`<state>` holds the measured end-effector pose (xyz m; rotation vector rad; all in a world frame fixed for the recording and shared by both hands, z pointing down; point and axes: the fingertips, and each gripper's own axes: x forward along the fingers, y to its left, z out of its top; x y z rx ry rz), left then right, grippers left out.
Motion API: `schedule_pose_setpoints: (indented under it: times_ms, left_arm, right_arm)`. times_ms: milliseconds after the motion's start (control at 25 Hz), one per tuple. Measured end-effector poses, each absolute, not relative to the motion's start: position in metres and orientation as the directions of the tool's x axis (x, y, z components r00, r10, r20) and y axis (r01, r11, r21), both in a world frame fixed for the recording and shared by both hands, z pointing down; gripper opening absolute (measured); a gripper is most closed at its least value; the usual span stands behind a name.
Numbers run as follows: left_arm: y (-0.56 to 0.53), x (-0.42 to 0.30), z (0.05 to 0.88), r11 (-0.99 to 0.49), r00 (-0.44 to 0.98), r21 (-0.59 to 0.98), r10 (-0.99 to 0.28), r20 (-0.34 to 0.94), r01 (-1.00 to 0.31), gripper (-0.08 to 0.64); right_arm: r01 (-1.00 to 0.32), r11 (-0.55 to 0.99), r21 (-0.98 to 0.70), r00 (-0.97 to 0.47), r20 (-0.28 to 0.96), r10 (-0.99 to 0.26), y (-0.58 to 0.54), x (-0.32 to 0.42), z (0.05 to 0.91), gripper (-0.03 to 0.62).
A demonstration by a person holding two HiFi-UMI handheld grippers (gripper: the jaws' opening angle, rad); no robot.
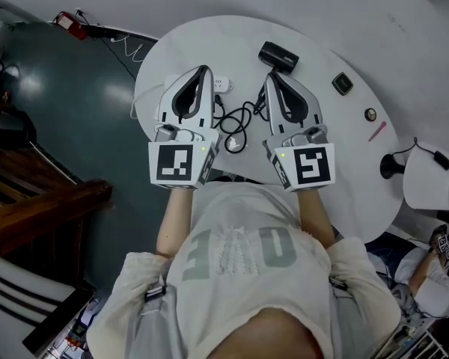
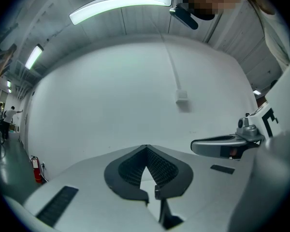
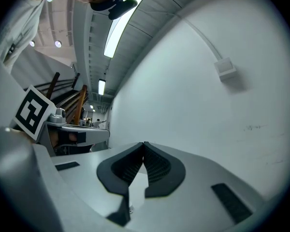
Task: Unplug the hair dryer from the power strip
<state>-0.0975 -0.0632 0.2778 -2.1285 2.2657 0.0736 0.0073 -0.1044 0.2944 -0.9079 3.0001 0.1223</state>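
Seen from the head view, the left gripper (image 1: 203,70) and right gripper (image 1: 272,76) are held level, side by side above the round tabletop (image 1: 322,170). They are clear of the black hair dryer (image 1: 278,56) at its far edge, the cord (image 1: 238,118) coiled between them and the white power strip (image 1: 221,84) beside the left one — a hands-off pose, though I cannot tell whether the plug is out. The left gripper view faces a bare wall (image 2: 111,105), its fingers (image 2: 159,166) clenched on nothing. The right gripper view shows the same — fingers (image 3: 157,166) pressed together, empty.
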Motion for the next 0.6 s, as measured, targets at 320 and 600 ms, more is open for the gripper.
schedule_pose_setpoints:
  times_ms: [320, 600]
  left_arm:
    - [-0.065, -0.092, 0.267, 0.051, -0.051, 0.007, -0.996, -0.068, -0.999, 0.012]
    - [-0.065, -0.094, 0.263, 0.067, -0.066, -0.007, -0.996, -0.063, -0.998, 0.012]
  right_arm:
    - [-0.560, 0.821, 0.114, -0.828, -0.029, -0.560, -0.105, 0.008, 0.292, 0.020]
    - [-0.546, 0.828, 0.127, -0.837, -0.033, -0.546, -0.104, 0.005, 0.289, 0.020]
